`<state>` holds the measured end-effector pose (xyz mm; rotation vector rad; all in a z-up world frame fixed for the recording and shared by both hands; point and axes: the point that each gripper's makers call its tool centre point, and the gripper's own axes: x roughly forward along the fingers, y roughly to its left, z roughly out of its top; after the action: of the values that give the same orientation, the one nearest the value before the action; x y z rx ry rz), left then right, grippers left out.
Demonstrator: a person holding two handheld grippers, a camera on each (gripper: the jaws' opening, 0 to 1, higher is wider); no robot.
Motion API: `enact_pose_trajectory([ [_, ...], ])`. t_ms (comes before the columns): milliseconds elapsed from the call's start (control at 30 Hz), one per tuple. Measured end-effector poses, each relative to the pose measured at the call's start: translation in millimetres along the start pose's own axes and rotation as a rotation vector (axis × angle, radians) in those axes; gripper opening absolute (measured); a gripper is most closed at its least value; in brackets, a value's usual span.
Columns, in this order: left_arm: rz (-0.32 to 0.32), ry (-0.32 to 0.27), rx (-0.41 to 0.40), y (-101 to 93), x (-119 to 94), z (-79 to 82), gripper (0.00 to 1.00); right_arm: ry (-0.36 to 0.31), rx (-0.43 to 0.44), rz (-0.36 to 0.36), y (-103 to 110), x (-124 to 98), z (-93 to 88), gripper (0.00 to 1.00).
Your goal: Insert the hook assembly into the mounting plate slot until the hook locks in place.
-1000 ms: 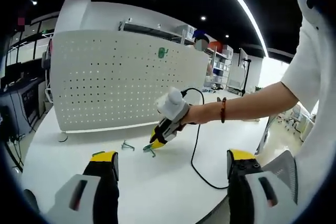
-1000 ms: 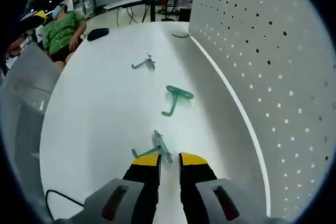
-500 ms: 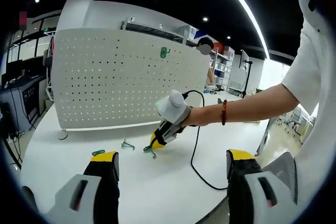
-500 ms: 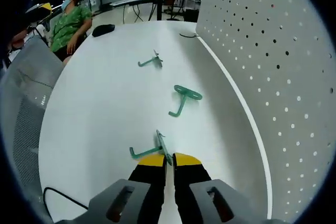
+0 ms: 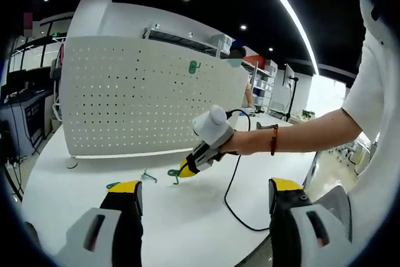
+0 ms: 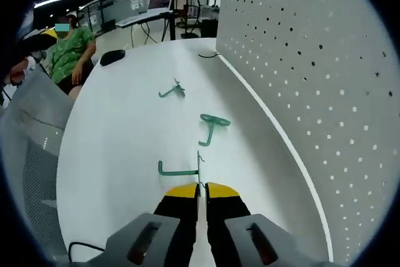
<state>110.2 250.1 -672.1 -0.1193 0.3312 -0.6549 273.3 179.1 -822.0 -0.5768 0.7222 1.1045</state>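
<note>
Now | right tool (image 6: 199,187) pinching green wire hook (image 6: 180,167) | left tool (image 5: 203,193) wide

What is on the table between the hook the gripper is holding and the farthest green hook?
One more green hook lies between the held hook and the farthest hook, in the right gripper view.

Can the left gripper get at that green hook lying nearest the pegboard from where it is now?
Probably yes: the left gripper is open, and bare table lies between it and the hook.
</note>
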Motion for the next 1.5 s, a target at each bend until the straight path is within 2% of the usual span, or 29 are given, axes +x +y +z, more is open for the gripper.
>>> enact_pose_trajectory([
  [267, -0.027, -0.018, -0.001, -5.0, 0, 6.4, 0.84, -0.055, 0.033, -0.052, 2, -21, 11.6, 0.02],
  [1000, -0.122, -0.043, 0.024, -24.6, -2, 22.0, 0.83, -0.219, 0.118, -0.161, 29, -79, 40.6, 0.02],
  [1500, -0.165, -0.085, -0.011, -28.2, -3, 35.9, 0.78, -0.371, 0.190, -0.227, 50, -111, 71.7, 0.02],
])
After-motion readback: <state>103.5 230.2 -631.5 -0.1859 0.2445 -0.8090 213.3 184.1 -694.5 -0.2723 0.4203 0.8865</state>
